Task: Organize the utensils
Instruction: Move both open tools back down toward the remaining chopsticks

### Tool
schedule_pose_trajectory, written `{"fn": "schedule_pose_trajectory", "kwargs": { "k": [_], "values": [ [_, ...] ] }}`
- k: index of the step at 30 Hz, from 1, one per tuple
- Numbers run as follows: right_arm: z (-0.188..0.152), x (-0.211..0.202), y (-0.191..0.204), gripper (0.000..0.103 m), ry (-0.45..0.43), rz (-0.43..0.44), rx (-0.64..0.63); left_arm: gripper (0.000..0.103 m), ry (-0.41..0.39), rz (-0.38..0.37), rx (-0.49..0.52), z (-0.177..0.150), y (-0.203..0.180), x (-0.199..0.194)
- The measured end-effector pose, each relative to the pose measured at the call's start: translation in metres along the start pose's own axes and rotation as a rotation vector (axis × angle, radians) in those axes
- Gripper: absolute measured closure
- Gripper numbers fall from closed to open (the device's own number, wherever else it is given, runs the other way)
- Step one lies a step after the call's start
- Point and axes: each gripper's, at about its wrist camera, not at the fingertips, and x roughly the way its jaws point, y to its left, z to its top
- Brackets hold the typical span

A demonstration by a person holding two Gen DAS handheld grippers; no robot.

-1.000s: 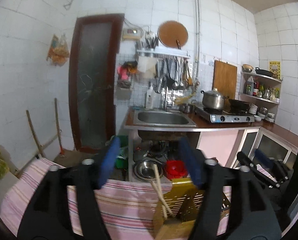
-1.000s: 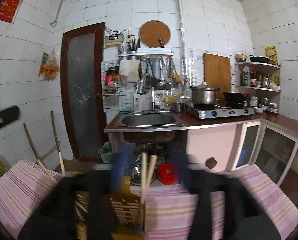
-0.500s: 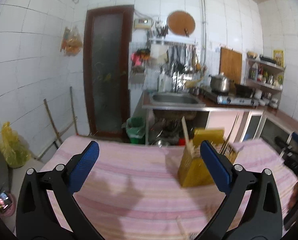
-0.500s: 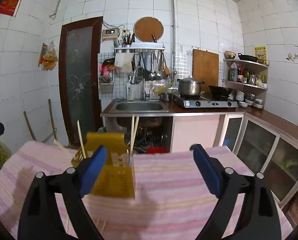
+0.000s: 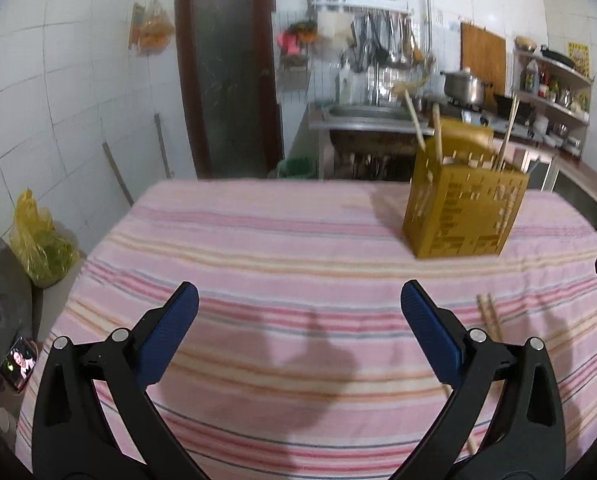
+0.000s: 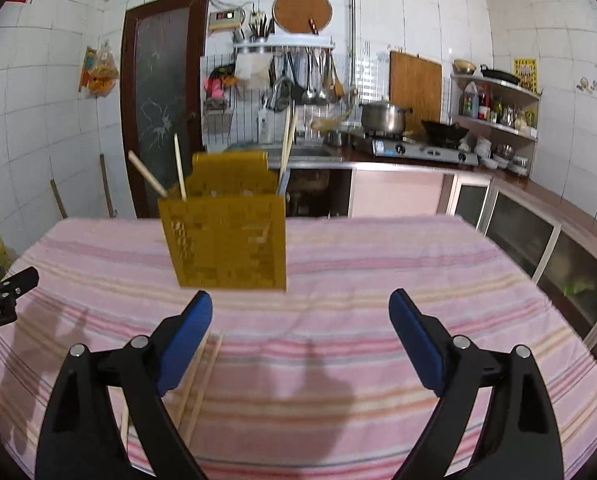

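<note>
Both grippers have pulled back; left gripper and right gripper spread wide, empty. Yellow utensil holder stands upright on striped cloth, 2 chopsticks lying nearby. No readable writing.

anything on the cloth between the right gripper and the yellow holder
Nothing: in the right wrist view only bare striped cloth lies between the open right gripper and the holder. Loose chopsticks lie off to the left, by its left finger.
</note>
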Motion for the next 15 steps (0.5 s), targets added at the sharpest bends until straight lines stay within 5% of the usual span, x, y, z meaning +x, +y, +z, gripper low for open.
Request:
{"fn": "schedule_pose_trajectory", "kwargs": {
  "k": [15],
  "values": [
    [-0.037,0.034,0.025,0.015,0.13,-0.027,-0.023,0.005,0.096,0.0,0.067,-0.039,-0.019,0.042]
  ]
}}
